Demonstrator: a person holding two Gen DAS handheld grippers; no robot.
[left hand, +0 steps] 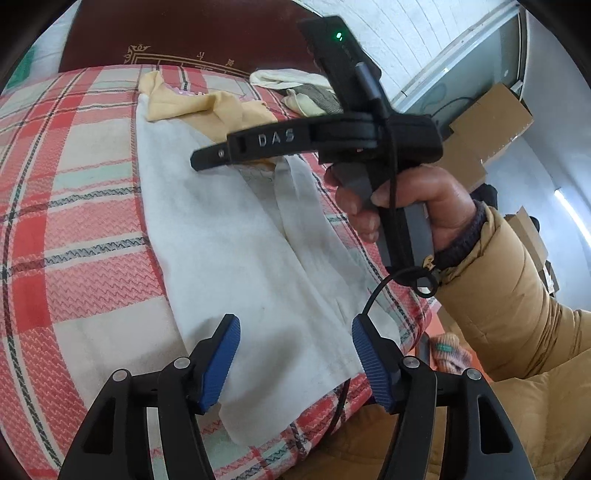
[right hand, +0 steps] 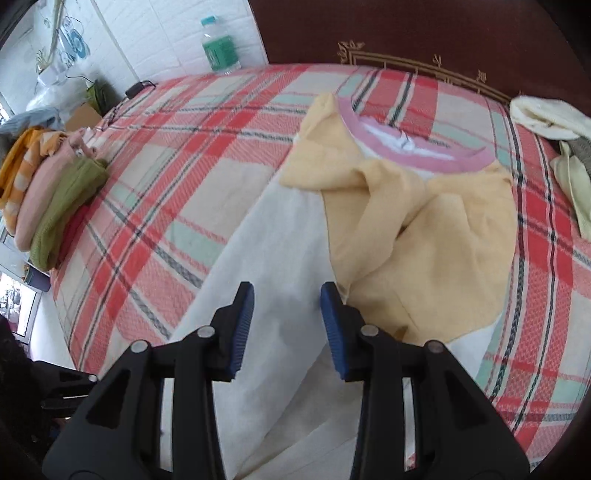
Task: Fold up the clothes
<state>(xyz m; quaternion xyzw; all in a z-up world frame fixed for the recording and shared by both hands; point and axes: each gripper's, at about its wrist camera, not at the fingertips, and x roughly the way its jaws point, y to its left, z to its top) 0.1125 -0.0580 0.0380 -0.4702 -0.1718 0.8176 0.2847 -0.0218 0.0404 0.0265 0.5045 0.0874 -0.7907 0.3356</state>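
A white garment with yellow sleeves and a pink collar (right hand: 417, 221) lies lengthwise on the plaid bedspread (right hand: 166, 166). In the left wrist view its white body (left hand: 221, 229) stretches away from me, with the yellow part (left hand: 192, 105) at the far end. My left gripper (left hand: 293, 326) is open and empty above the garment's near hem. My right gripper (right hand: 286, 295) is open and empty, hovering over the white cloth beside the folded yellow sleeve. The right gripper also shows in the left wrist view (left hand: 207, 157), held in a hand above the garment.
A stack of folded clothes (right hand: 51, 195) sits at the bed's left edge. Loose cream and grey clothes (right hand: 554, 129) lie at the far right. A water bottle (right hand: 218, 46) stands by the dark headboard (right hand: 424, 33). Cardboard boxes (left hand: 487, 125) stand beyond the bed.
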